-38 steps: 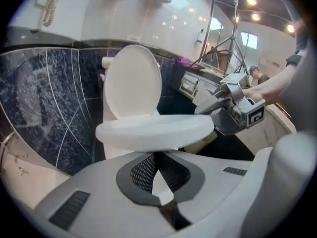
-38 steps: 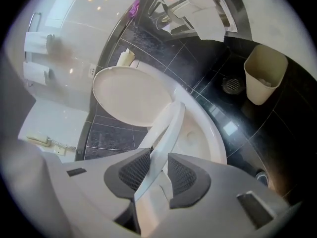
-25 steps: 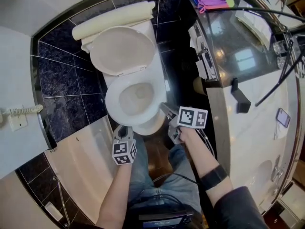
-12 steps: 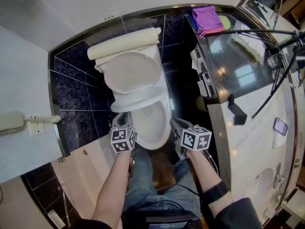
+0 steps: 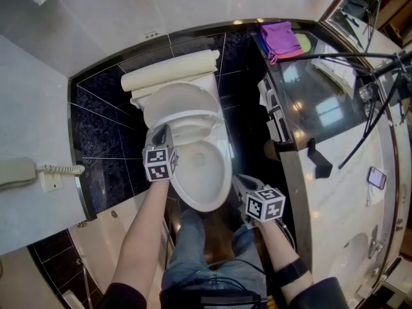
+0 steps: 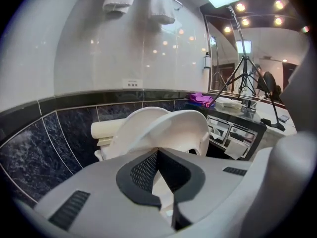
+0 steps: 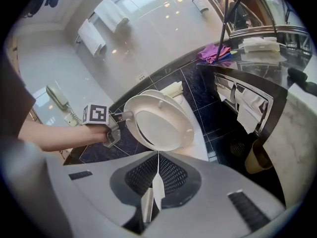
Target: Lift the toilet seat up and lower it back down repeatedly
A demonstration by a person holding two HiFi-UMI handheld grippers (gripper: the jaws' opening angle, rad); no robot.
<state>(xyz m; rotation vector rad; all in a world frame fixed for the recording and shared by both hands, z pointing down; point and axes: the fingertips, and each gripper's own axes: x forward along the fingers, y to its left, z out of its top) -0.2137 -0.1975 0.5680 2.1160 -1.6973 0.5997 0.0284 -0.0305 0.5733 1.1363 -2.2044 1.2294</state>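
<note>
- Bathroom w/ dark marbled wall tile [image 5: 103, 127]; black glass counter [image 5: 322, 89] on the right w/ a purple cloth [image 5: 281, 34] at its far end, corded wall phone [image 5: 16, 171] on the left wall.
- Task item: toilet seat [image 7: 188, 130] is standing approx halfway up, tilting btwn the bowl [image 5: 201, 201] and the lid [image 5: 177, 95], which is leaning back on the cistern [image 5: 168, 69].
- L gripper [image 6: 157, 151] is pinching the seat's left rim, pads clamped w/ white rim showing btwn them; prob. mid-lift.
- R gripper [image 7: 158, 155] is hanging clenched on nothing, near the bowl's front-right, apart from the seat.
- Risk: the grip is sitting only on the rim's edge, close to the pad tips. Smooth plastic could be sliding out, w/ the seat dropping and slamming on the bowl.
- Risk: pulling from one side only could be twisting the hinges; pushing too fast could be banging the seat into the lid.
- Risk: R gripper isn't backing up the seat, so nothing is catching it if L loses hold.
- Writing: no brand readable on bowl, cistern or counter items. Marker cubes [image 5: 159, 163] are showing black-and-white square codes only, no letters. Small wall plate [image 6: 131, 83] above the tile band is too tiny to read.
</note>
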